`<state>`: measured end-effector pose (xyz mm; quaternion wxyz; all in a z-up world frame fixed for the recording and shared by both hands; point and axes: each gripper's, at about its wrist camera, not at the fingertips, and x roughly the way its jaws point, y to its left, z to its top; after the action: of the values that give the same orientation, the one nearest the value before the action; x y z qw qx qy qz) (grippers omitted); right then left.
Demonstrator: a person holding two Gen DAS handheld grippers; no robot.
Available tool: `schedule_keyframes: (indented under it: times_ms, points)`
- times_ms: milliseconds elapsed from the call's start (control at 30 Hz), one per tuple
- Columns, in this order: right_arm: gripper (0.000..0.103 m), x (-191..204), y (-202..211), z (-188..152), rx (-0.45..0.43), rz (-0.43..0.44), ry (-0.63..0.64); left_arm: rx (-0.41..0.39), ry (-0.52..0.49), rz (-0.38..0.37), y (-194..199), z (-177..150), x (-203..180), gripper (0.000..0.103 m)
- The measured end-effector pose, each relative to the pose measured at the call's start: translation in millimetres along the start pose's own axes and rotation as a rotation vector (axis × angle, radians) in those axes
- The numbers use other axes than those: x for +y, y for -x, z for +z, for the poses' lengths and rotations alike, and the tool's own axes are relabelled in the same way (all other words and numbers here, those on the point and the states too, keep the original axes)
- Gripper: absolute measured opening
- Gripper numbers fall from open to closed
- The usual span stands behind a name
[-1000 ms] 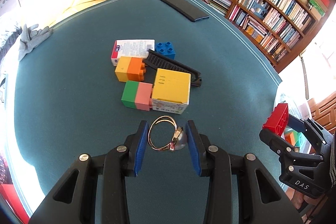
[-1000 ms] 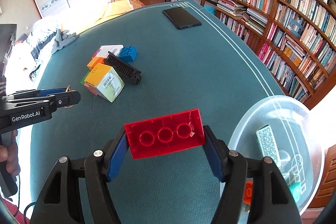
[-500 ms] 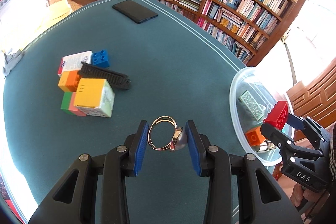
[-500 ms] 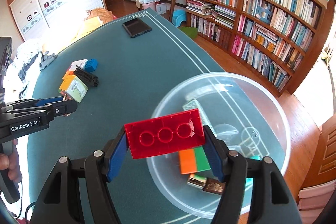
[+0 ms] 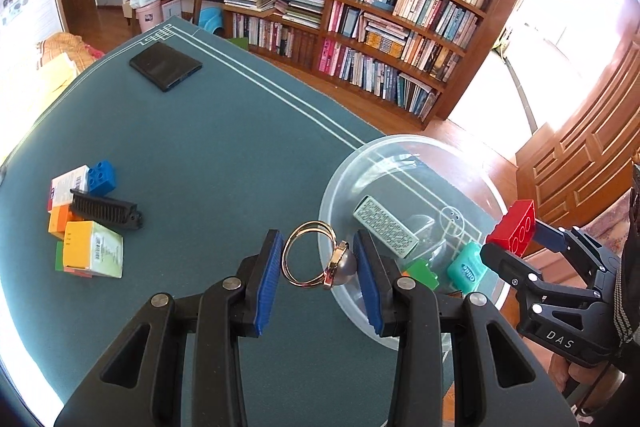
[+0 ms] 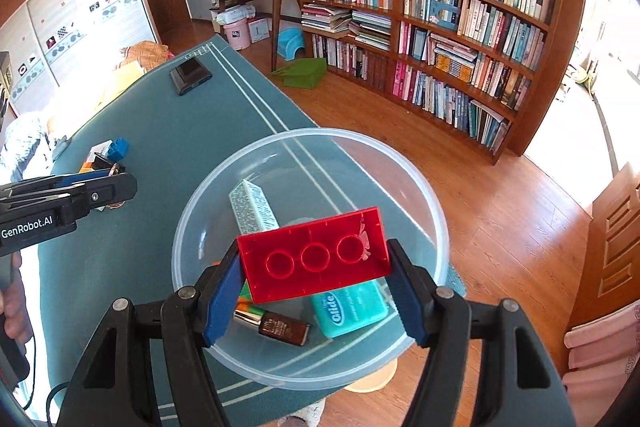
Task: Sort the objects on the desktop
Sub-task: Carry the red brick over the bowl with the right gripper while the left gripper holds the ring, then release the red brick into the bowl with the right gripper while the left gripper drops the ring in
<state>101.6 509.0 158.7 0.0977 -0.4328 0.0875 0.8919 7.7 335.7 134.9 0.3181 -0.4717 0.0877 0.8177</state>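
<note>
My left gripper (image 5: pixel 316 263) is shut on a gold ring with a grey pearl (image 5: pixel 316 259), held at the near left rim of the clear plastic bowl (image 5: pixel 400 143). My right gripper (image 6: pixel 316 267) is shut on a red toy brick (image 6: pixel 314 255) and hangs over the same bowl (image 6: pixel 304 135); the brick (image 5: pixel 516 225) also shows at the right of the left wrist view. In the bowl lie a patterned green-white box (image 6: pixel 252 209), a teal floss case (image 6: pixel 350 309), a brown bottle (image 6: pixel 280 327) and an orange-green block (image 5: pixel 420 269).
On the green table (image 5: pixel 224 147), at the left, sit a yellow-topped box (image 5: pixel 94 249), a black comb (image 5: pixel 106 209), a blue brick (image 5: pixel 102 177), an orange block and a white carton. A black phone (image 5: pixel 164 65) lies far back. Bookshelves (image 6: pixel 460 27) and wooden floor lie beyond the table's edge.
Both grippers have swung right across the table with their loads. The bowl has come under the red brick, and the pile of blocks has slid to the left.
</note>
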Motion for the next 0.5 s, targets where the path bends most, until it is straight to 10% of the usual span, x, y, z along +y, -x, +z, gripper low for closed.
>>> schedule_keyframes:
  times_ms: [367,500]
  points:
    - [0.072,-18.0,0.7,5.7,-0.020,0.000,-0.025,0.038,-0.030,-0.043,-11.6,9.6,-31.1,0.041]
    - [0.086,-19.1,-3.2,6.9,-0.011,0.010,-0.024,0.049,0.013,-0.079,-15.0,8.6,-30.4,0.068]
